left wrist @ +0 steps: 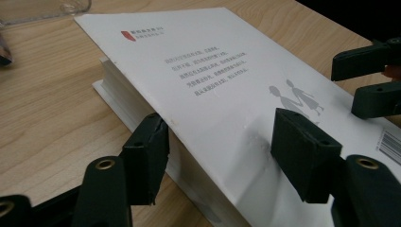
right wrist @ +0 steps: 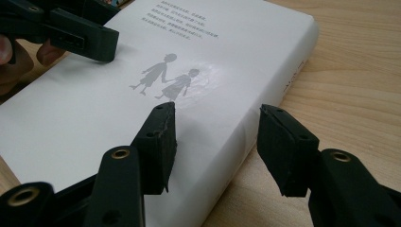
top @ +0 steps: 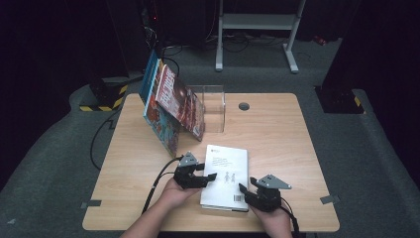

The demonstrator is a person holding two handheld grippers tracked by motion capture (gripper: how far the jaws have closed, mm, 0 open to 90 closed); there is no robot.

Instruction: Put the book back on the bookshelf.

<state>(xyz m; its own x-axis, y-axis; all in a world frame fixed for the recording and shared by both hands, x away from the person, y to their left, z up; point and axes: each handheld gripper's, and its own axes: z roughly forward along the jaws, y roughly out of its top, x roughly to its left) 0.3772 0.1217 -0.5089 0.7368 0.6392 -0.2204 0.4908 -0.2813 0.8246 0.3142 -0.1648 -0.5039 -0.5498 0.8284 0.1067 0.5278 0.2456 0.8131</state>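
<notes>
We find the white book [top: 227, 174] lying flat near the front edge of the table [top: 277, 129], back cover up, between the two grippers. The left gripper [top: 210, 176] straddles the book's page-edge side, one jaw on the cover and the other just beside the page block below the lifted cover edge, though we cannot tell whether the pads truly press. The right gripper [top: 242, 188] straddles the spine side, one jaw over the cover and the other clear of the spine above the tabletop, so we record it as released.
</notes>
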